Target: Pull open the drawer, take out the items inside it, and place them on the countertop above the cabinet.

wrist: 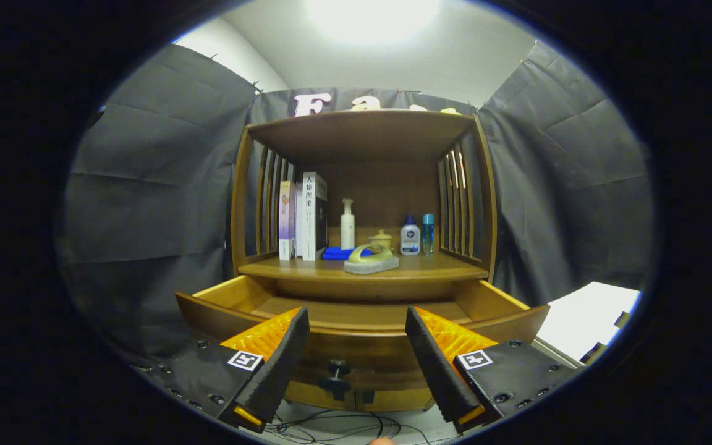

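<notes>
The gripper (pixel 356 355) hangs with fingers apart before the pulled-out drawer (pixel 362 318) (brush (pixel 371 260) sits on countertop (pixel 449 269)).

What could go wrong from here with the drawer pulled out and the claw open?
The open claw hangs empty ahead of the drawer, whose visible floor looks bare, so I might grope blindly. The scrub brush sits near the countertop edge and could be knocked off. The drawer knob may snag the claw.
</notes>
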Demonstrator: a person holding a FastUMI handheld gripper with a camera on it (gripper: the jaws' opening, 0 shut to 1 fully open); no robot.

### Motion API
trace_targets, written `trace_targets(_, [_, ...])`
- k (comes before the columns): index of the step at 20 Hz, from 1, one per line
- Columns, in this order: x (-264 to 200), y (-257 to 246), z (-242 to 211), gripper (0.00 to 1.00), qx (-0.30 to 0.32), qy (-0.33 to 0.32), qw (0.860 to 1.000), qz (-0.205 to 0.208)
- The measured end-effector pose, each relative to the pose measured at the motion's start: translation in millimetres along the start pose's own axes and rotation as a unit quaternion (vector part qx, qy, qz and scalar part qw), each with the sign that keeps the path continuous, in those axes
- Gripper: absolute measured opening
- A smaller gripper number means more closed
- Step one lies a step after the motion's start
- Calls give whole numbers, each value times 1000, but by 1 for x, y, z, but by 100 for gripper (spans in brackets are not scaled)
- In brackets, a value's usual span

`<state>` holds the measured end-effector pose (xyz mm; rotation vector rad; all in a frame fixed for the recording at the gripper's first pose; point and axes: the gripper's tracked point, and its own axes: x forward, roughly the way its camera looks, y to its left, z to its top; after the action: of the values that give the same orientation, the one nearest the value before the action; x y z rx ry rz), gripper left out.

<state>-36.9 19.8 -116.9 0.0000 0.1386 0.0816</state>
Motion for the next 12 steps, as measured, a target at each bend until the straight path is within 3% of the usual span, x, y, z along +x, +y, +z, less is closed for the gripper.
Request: trace_targets(12, [21, 23, -64, 99, -4, 48, 999, 18])
